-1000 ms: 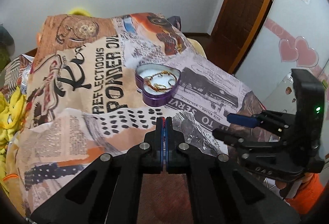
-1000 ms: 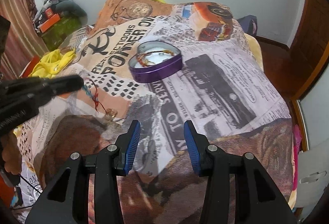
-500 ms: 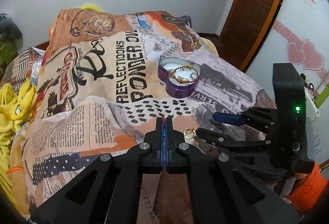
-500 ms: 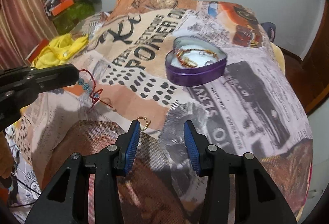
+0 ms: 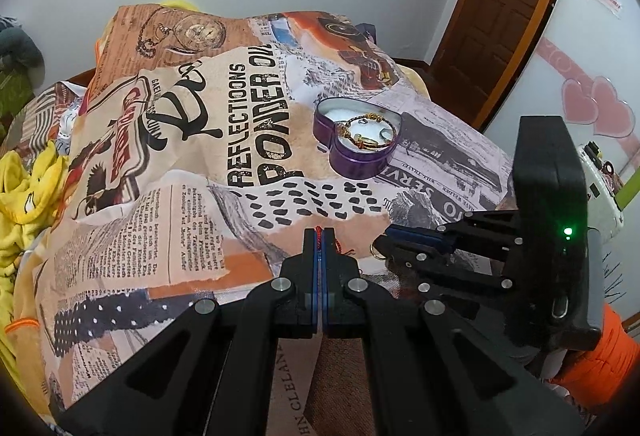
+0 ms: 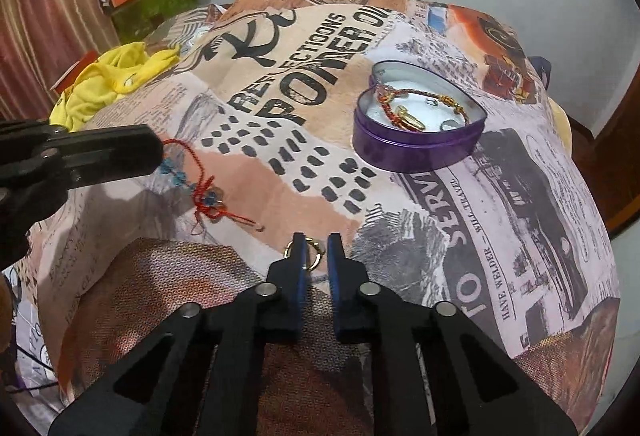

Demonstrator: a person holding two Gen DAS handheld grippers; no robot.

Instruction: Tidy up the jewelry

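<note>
**Two grippers, one red cord bracelet, one loose gold ring**

While the left gripper (image 5: 319,236) shows its fingers pressed together on a red cord, only the right wrist view reveals the rest: one red cord bracelet (image 6: 200,182) with blue beads hanging from that gripper's (image 6: 154,152) tip, its knotted tail touching the printed bedspread (image 6: 500,196). The right gripper (image 6: 316,248) has its fingers slightly spread around one gold ring (image 6: 314,256) lying on the cloth; contact cannot be confirmed. From the left wrist view, the ring (image 5: 375,250) is mostly hidden behind the right gripper (image 5: 386,240). Farther out sits one open purple heart-shaped tin (image 6: 416,152), also visible at (image 5: 360,156), containing one beaded bracelet (image 6: 420,102) and one gold clasp piece (image 6: 408,118). Yellow cloth (image 6: 116,76) lies beyond the left edge.
</note>
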